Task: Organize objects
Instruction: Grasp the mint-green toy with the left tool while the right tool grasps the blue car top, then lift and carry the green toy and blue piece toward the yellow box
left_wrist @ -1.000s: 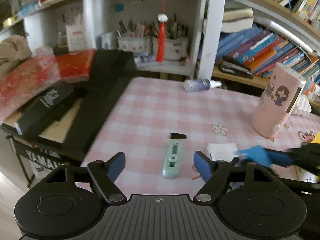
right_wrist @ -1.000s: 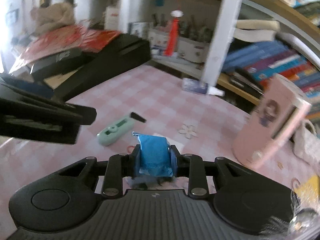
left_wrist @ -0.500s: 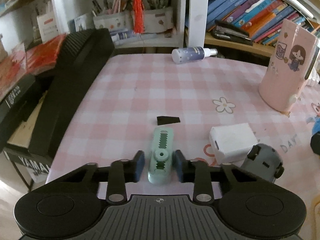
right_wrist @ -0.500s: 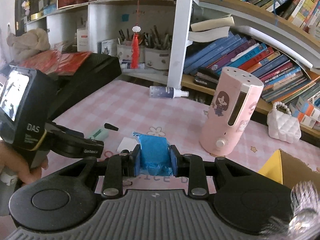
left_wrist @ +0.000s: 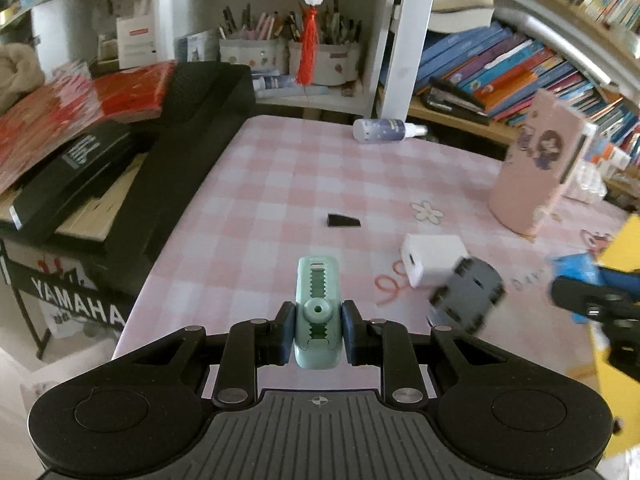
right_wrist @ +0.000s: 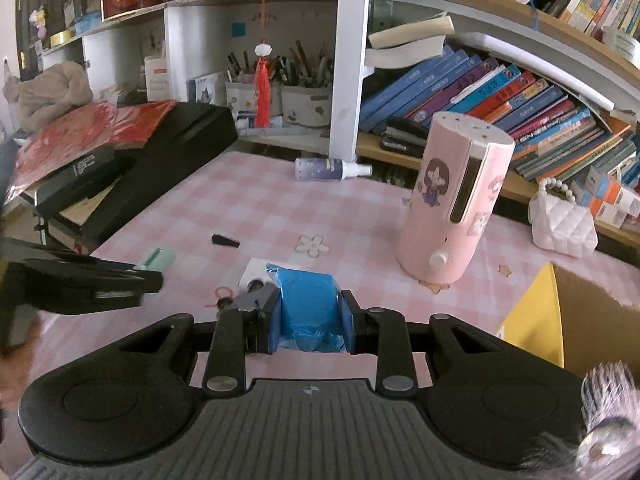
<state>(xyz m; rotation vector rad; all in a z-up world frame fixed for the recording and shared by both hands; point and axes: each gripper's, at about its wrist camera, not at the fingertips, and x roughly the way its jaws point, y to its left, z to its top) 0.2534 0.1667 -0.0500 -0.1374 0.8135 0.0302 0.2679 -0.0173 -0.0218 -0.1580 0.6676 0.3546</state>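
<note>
The left gripper (left_wrist: 318, 330) is clenched on 1 green cutter (left_wrist: 319, 308), its 2 pads pressing the sides of the cutter near the round knob, and the cutter points forward above the near part of the pink checked table (left_wrist: 288, 184). The right gripper (right_wrist: 308, 320) is also clenched, and it grasps 1 blue packet (right_wrist: 308, 304) between its 2 pads, above the table. On the table I count 1 small black piece (left_wrist: 343, 221) lying beyond the cutter, 1 white block (left_wrist: 434, 256) to the right of it, and 1 grey cylinder (left_wrist: 468, 296) with black ends that touches or overlaps the near corner of the white block; which of the 2 it is, I cannot tell. There is 1 tall pink container (right_wrist: 456, 204) with a cartoon girl on it, standing upright on the right side of the table, and 1 small spray bottle (right_wrist: 330, 169) lying on its side at the far edge. 1 flower sticker (right_wrist: 313, 245) is on the cloth between the black piece and the pink container. At the right edge of the right wrist view 1 cardboard box (right_wrist: 580, 320) with a yellow flap is seen, and behind it 1 white quilted bag (right_wrist: 562, 220). 1 red tassel (right_wrist: 262, 96) hangs in front of 2 pen holders on the shelf. A black keyboard stand (left_wrist: 188, 160) is just beside the table on the left.
</note>
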